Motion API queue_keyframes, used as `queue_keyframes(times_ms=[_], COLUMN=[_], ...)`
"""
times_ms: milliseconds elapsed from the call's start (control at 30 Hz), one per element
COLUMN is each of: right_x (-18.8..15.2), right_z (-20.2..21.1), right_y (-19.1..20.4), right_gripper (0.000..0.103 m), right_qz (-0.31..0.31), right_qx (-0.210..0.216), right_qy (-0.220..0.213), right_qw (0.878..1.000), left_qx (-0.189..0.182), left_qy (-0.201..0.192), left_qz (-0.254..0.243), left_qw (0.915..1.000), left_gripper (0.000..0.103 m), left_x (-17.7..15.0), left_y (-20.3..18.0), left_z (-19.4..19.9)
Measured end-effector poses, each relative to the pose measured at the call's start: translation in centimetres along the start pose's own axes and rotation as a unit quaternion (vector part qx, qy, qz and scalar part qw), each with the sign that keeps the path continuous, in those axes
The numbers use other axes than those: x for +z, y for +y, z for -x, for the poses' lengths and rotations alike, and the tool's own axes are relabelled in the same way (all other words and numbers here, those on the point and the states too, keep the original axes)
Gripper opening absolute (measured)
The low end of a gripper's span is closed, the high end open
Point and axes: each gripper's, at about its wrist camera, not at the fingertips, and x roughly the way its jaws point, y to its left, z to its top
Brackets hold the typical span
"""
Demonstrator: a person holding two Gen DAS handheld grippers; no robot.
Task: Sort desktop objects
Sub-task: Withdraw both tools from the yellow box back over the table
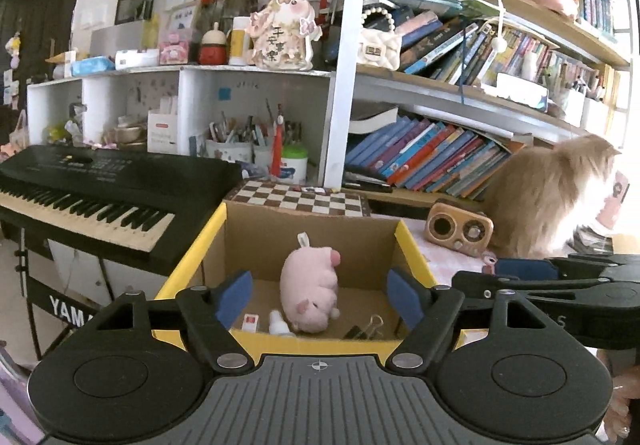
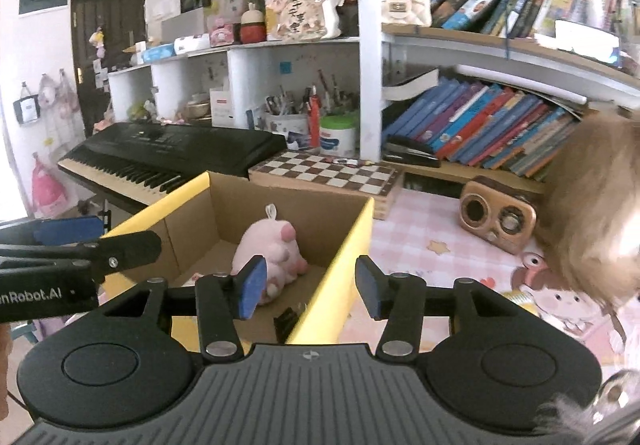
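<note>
An open cardboard box with yellow rims stands on the desk. Inside lie a pink plush pig, a black binder clip, a small white bottle and a small white-and-red item. My left gripper is open and empty, held over the box's near rim. My right gripper is open and empty, its fingers either side of the box's right wall. Each gripper shows at the edge of the other's view.
A wooden retro speaker stands on the pink desk mat, right of the box. A fluffy cat sits at the right. A chessboard lies behind the box, a keyboard to the left, bookshelves behind.
</note>
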Motion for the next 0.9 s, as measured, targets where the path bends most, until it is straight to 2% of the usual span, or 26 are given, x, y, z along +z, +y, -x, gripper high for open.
queue_keyframes(times_ms=[233,367,633,900], right_x=[-2.2,-3.7,-7.9,-10.2], right_z=[3.3,5.3,8.9,11.0], right_y=[0.9,1.7,3.7,5.5], right_gripper=[0.05,0.052,0.055,0.059], right_qz=[-0.007,-0.009,-0.012,-0.019], right_qx=[-0.018,-0.025,-0.031,-0.027], right_qy=[0.004,0.009,0.035,0.058], right_qw=[1.0,1.0,0.999,0.998], left_qx=[-0.004,-0.004,-0.002,-0.001], left_qy=[0.003,0.013,0.031,0.061], left_qz=[0.0,0.005,0.002,-0.005], left_qw=[1.0,0.9999,0.9995,0.9981], left_gripper=[0.078,0.083,0.083,0.083], left_x=[-1.6,-2.6,-5.0,-7.4], left_y=[0.0,0.2,0.4,-0.1], left_z=[3.1,5.0,8.5,10.8])
